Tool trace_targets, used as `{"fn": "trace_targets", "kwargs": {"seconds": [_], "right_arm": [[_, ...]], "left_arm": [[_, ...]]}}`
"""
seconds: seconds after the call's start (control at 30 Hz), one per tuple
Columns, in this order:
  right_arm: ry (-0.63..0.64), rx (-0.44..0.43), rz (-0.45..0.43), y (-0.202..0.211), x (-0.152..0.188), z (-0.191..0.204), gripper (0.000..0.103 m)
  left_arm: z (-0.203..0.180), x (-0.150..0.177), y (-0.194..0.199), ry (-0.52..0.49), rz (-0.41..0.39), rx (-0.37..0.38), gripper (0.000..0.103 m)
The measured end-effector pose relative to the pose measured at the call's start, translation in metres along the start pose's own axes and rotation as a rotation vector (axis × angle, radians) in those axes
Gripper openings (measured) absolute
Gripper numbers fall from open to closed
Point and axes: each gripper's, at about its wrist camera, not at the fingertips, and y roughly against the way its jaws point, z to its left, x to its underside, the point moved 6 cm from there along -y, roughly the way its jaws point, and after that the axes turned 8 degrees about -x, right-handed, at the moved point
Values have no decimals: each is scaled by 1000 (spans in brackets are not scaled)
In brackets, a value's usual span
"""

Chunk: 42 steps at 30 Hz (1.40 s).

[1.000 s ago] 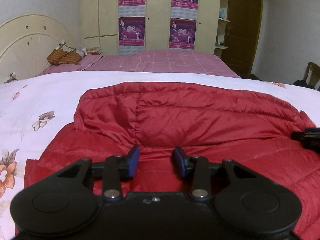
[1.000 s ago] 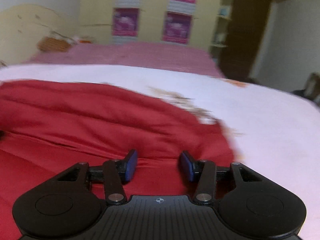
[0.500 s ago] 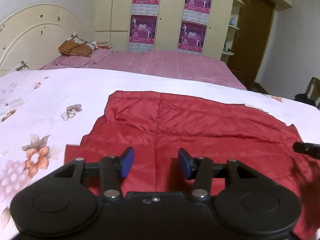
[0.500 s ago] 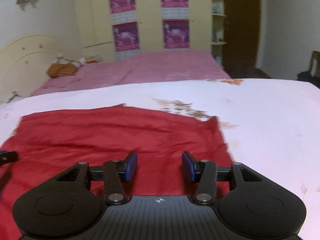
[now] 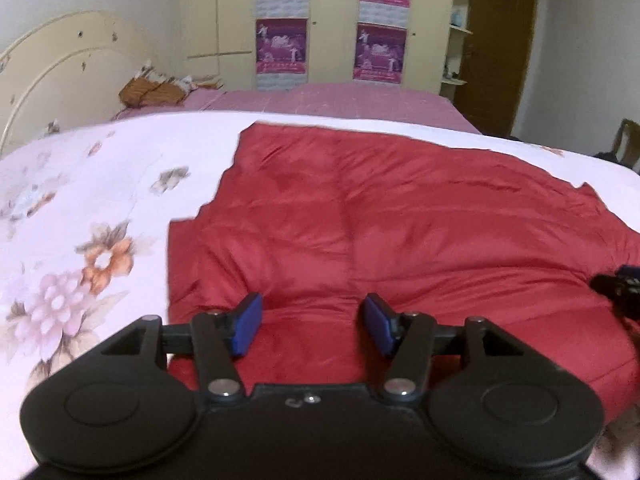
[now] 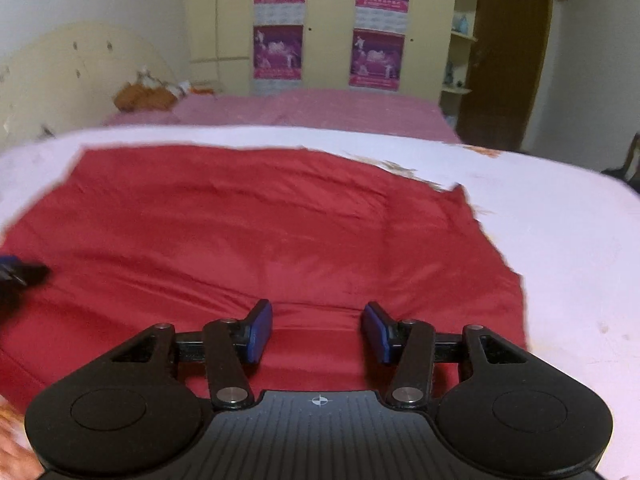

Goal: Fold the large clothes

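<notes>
Both tools held low over the near edge of the jacket, pointing forward across the bed. My left tool (image 5: 311,322): jaws spread wide, blue pads (image 5: 246,324) clear of each other, nothing between them but a view of red fabric. My right tool (image 6: 316,330): the same, jaws wide apart, gripping nothing. Whether either pad touches the cloth below, I cannot tell.

Each tool shows in the other's view: the right tool's tip sits at the far right of the left view (image 5: 618,290), the left tool's tip at the far left of the right view (image 6: 20,274). They are well apart, with jacket between them.

The jacket (image 5: 380,232) is red, quilted and puffy, lying spread on the bedspread (image 5: 80,208) directly ahead of and under both tools. Its surface is rumpled, with soft ridges and a raised fold running across just ahead of the left tool. Seen from the right tool (image 6: 260,232) it looks flatter.

Edges: the jacket's left edge steps back in jagged corners left of the left tool. Its right edge falls away right of the right tool. The far edge runs across ahead of both. White floral bedspread lies bare on the left, the right and beyond. A pink bed (image 5: 340,100) lies farther ahead, then a wardrobe (image 5: 332,20).
</notes>
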Motion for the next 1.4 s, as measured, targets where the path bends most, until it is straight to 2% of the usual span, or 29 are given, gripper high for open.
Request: {"fn": "trace_targets", "kwargs": {"seconds": [0.1, 0.23, 0.3, 0.37, 0.4, 0.47, 0.57, 0.7, 0.8, 0.9, 0.97, 1.0, 1.13, 1.17, 1.2, 1.23, 1.27, 1.33, 1.4], "right_arm": [[24, 99, 7, -3, 6, -16, 49], [-75, 120, 6, 8, 10, -40, 50], [-120, 104, 1, 22, 10, -46, 52], [-172, 97, -11, 39, 9, -52, 93], [-193, 89, -25, 49, 8, -53, 95], [-224, 65, -38, 69, 8, -54, 95], [-278, 54, -26, 87, 19, -61, 95], [-389, 37, 28, 100, 41, -76, 95], [-510, -32, 71, 107, 61, -84, 95], [-617, -141, 86, 109, 73, -78, 95], [-668, -206, 82, 104, 76, -70, 95], [-676, -218, 71, 101, 75, -68, 95], [-704, -258, 16, 88, 62, -61, 95], [-719, -256, 5, 84, 60, -60, 92], [-725, -252, -10, 80, 57, -60, 84], [-728, -240, -12, 77, 55, -61, 63], [-746, -251, -14, 75, 56, -63, 47], [-798, -277, -21, 72, 56, -66, 40], [-780, -280, -26, 70, 54, -66, 34]], "left_arm": [[7, 0, -3, 7, 13, 10, 58], [10, -3, 1, 33, 28, 15, 58], [14, -6, 9, 56, 31, 8, 57], [20, -7, 21, 82, 32, 6, 65], [23, -8, 26, 99, 32, 12, 71], [29, -8, 40, 129, 39, 24, 80], [41, -1, 57, 191, 75, 59, 83], [66, 24, 67, 303, 180, 62, 85], [82, 46, 69, 437, 270, 89, 85], [80, 59, 67, 562, 320, 186, 83], [72, 62, 60, 635, 333, 264, 78], [68, 63, 55, 652, 328, 276, 77], [61, 56, 36, 710, 252, 269, 69], [61, 54, 33, 726, 242, 266, 64], [62, 53, 29, 748, 238, 260, 62], [63, 52, 25, 780, 234, 257, 57], [65, 52, 23, 800, 231, 250, 48], [67, 53, 21, 820, 227, 247, 37], [68, 54, 21, 835, 222, 245, 26]]}}
